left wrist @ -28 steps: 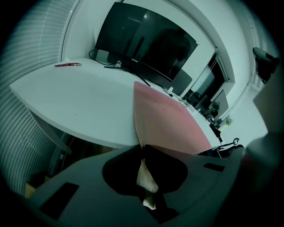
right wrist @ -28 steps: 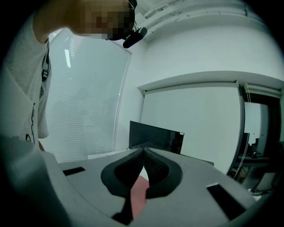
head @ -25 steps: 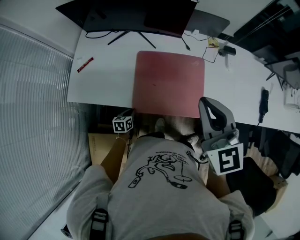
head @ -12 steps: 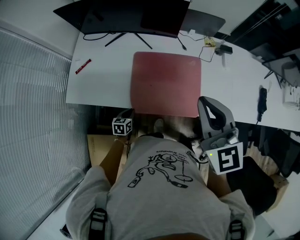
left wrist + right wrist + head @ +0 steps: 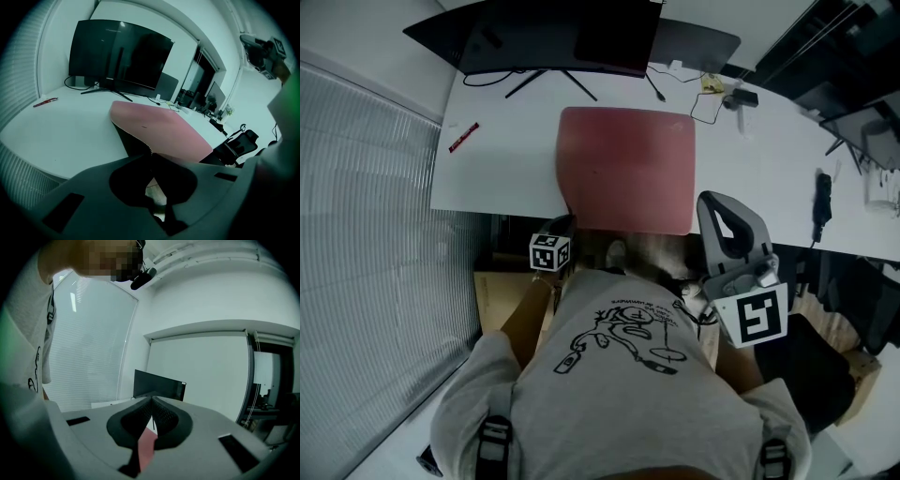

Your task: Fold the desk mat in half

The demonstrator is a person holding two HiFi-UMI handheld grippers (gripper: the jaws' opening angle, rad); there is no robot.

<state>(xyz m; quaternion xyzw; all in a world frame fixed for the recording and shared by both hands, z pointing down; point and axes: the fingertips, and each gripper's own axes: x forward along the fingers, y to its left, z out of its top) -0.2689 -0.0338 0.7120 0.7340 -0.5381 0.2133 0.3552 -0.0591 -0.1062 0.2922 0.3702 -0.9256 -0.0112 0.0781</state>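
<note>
Left gripper jaws pinched on pink desk mat near edge, raised above white desk; monitor far, red pen far left.

You're working in an office. In front of you runs a long white desk. A wide curved monitor sits on a splayed stand at its back. Cables trail beside the monitor, and a red pen lies near the desk's left end. Slatted blinds cover the window. In your left gripper view, more screens stand further down the same run of desks, with a black swivel chair pulled up beside it.
</note>
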